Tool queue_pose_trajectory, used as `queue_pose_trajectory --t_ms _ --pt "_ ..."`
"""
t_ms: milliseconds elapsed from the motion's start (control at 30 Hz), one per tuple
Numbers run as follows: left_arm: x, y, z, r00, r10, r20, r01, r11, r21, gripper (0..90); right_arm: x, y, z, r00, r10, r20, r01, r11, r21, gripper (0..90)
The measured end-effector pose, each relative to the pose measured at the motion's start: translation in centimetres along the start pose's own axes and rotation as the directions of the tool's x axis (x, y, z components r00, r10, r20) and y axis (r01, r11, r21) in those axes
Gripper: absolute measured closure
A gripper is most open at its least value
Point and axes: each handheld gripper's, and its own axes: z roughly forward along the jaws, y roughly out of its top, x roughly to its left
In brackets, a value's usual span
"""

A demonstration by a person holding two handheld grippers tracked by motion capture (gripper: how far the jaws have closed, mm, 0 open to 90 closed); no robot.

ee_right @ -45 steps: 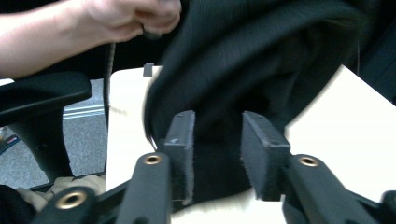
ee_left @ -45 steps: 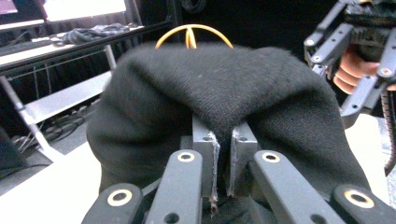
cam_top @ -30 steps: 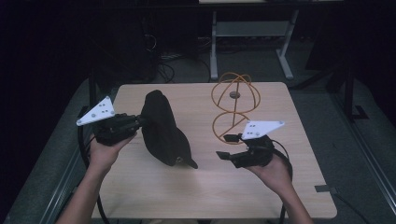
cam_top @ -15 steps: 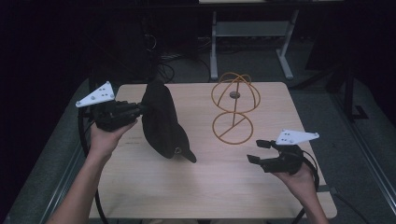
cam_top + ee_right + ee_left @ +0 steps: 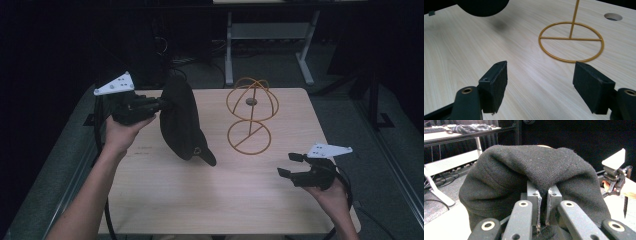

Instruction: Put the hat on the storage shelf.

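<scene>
A black cap [image 5: 181, 122] hangs above the left half of the wooden table [image 5: 225, 200], its brim pointing down toward the table. My left gripper [image 5: 161, 104] is shut on the cap's upper back edge; in the left gripper view the cloth [image 5: 531, 170] drapes over the closed jaws. A gold wire hat stand [image 5: 250, 117] with a domed top and ring base stands at the table's middle right. My right gripper [image 5: 289, 165] is open and holds nothing, low over the table's right front, right of the stand's base ring [image 5: 571, 41].
A round hole [image 5: 251, 101] in the table lies behind the stand. A white metal frame [image 5: 265, 40] stands on the floor beyond the far edge. Cables trail off both table sides. Bare wood spreads across the front middle.
My left gripper has lifted the cap off the table and up. My right gripper let go near the stand and drew back to the right front, now open.
</scene>
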Motion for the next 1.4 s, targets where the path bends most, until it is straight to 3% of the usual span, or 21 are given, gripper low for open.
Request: queue_pose_trajectory --t_ms 200,900,1200,1267,1400 --pt "0.6 1.2 1.2 0.9999 -0.01 0.011 0.01 0.9999 -0.005 84.5 -0.4 -0.6 -0.3 0.9996 0.008 0.025 -0.008 1.0 0.014 25.8" --pt "1.7 6.4 7.2 0.9967 0.015 0.08 -0.016 0.9998 0.015 84.5 -1.7 -1.5 -1.6 0.9965 0.047 0.069 -0.045 0.998 -0.034 25.3" --pt "1.0 10.4 10.2 0.9918 0.086 0.095 -0.091 0.9944 0.054 84.4 -2.1 -1.6 -2.2 0.9944 0.061 0.086 -0.056 0.997 -0.058 23.9" --pt "0.9 10.6 10.6 0.9914 0.086 0.099 -0.092 0.9942 0.057 84.4 -2.2 -1.6 -2.2 0.9941 0.065 0.087 -0.06 0.996 -0.06 23.9" --pt "1.0 11.0 12.4 0.9898 0.04 0.137 -0.049 0.9967 0.065 84.3 -2.2 -1.6 -2.5 0.9921 0.075 0.1 -0.067 0.994 -0.08 24.2"
